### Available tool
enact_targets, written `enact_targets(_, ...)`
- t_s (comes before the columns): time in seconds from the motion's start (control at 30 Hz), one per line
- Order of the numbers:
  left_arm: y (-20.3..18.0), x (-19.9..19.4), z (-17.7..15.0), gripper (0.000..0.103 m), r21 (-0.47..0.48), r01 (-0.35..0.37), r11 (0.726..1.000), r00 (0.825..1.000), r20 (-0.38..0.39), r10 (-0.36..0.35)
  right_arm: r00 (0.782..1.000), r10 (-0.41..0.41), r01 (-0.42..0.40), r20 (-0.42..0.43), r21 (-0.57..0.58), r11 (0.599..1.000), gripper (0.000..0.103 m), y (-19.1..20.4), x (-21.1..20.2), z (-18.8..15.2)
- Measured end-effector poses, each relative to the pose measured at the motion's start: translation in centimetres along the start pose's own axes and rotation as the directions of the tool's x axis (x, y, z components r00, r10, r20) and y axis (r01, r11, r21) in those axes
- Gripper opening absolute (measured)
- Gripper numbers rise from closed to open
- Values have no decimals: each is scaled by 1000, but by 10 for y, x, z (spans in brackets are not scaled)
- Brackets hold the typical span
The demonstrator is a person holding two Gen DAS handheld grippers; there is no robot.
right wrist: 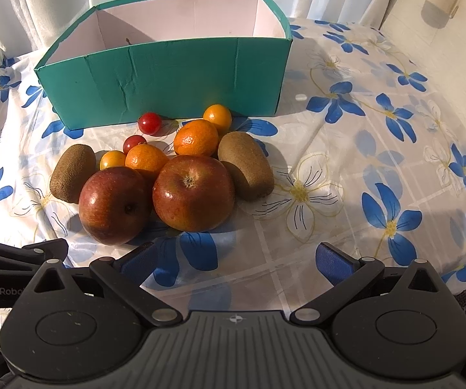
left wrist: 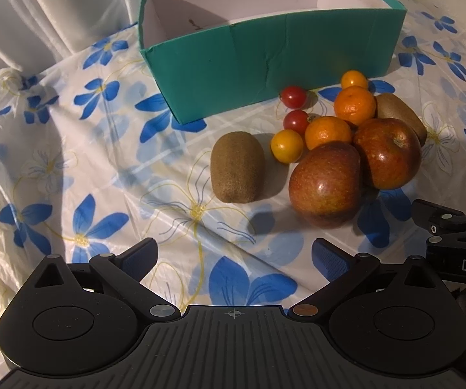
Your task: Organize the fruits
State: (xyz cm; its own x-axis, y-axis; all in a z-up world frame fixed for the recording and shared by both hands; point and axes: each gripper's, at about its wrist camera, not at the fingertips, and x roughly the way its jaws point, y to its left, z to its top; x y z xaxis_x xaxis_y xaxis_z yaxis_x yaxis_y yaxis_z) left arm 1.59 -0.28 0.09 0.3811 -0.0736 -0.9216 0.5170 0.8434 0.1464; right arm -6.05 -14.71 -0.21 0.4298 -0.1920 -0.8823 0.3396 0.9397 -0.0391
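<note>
A pile of fruit lies on the flowered tablecloth in front of an open teal box (left wrist: pixel 265 55) (right wrist: pixel 168 74), which looks empty inside. Two red apples (left wrist: pixel 325 184) (right wrist: pixel 194 191), two kiwis (left wrist: pixel 237 167) (right wrist: pixel 245 168), two mandarins (left wrist: pixel 354 103) (right wrist: pixel 195 137), two red cherry tomatoes (left wrist: pixel 293 96) (right wrist: pixel 149 123) and two small yellow fruits (left wrist: pixel 286 146) (right wrist: pixel 217 115) are there. My left gripper (left wrist: pixel 234 253) is open and empty, short of the left kiwi. My right gripper (right wrist: pixel 237 257) is open and empty, just short of the apples.
White curtains (right wrist: pixel 38 6) hang behind the box. The tablecloth (right wrist: pixel 362 149) spreads to the right of the fruit, with a pale wall (right wrist: pixel 443 48) beyond. The right gripper's body (left wrist: pixel 460 243) shows at the right edge of the left wrist view.
</note>
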Motion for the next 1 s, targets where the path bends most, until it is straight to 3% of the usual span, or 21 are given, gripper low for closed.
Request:
enact_targets(0.23,2,-3,-2,103,-18,18,1000,1000,13,-18,999,25,-26,22,8,1000,103,-3,-2,-1)
enact_targets(0.4,1,-8,-7,103,-20,38,999,997,75,-37,993,68,-69,99,10,998,103,-9,-8,-5)
enact_targets(0.5,2,-14,-12,103,-15,60,998,988,141,-57,969,105,-106,224,-10,994,103,-13,-17,-11)
enact_targets(0.63,4,-17,-20,103,-31,21,999,971,237,-13,907,141,-118,396,-80,990,103,-17,-27,-23)
enact_targets(0.73,6,-16,-24,103,-28,-21,999,959,284,28,909,112,-85,401,-87,993,103,-15,-21,-25)
enact_targets(0.83,8,-18,-26,103,-39,0,999,946,325,12,904,140,-125,403,-62,990,103,-17,-16,-27)
enact_targets(0.93,7,-17,-27,102,-34,5,999,933,361,7,905,118,-112,408,-39,993,103,-17,-12,-27)
enact_targets(1.0,6,-15,-26,93,-25,1,1000,933,359,8,910,95,-95,403,-22,995,103,-18,-7,-25)
